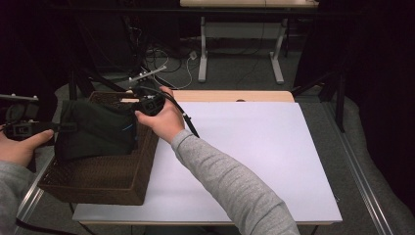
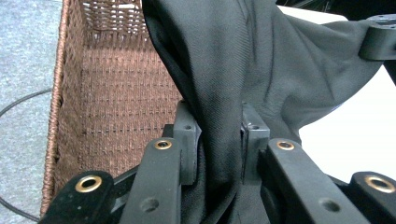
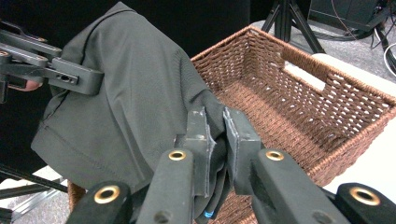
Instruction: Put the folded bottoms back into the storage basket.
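Note:
A dark grey cloth (image 1: 98,129) hangs stretched between my two grippers over a brown wicker basket (image 1: 105,178) at the table's left end. My left gripper (image 1: 66,127) is shut on the cloth's left edge. In the left gripper view the fabric (image 2: 243,70) is pinched between the jaws of that gripper (image 2: 219,128), with the basket (image 2: 112,93) below. My right gripper (image 1: 139,107) is shut on the cloth's right edge. In the right gripper view that gripper (image 3: 217,126) clamps a fold of the cloth (image 3: 126,102), with the left gripper (image 3: 70,74) farther off.
The white tabletop (image 1: 254,147) stretches to the right of the basket. The basket's wall (image 3: 327,107) has a handle slot. Beyond the table are a desk's white legs (image 1: 203,54), floor cables (image 1: 169,61) and dark stand legs (image 1: 337,93).

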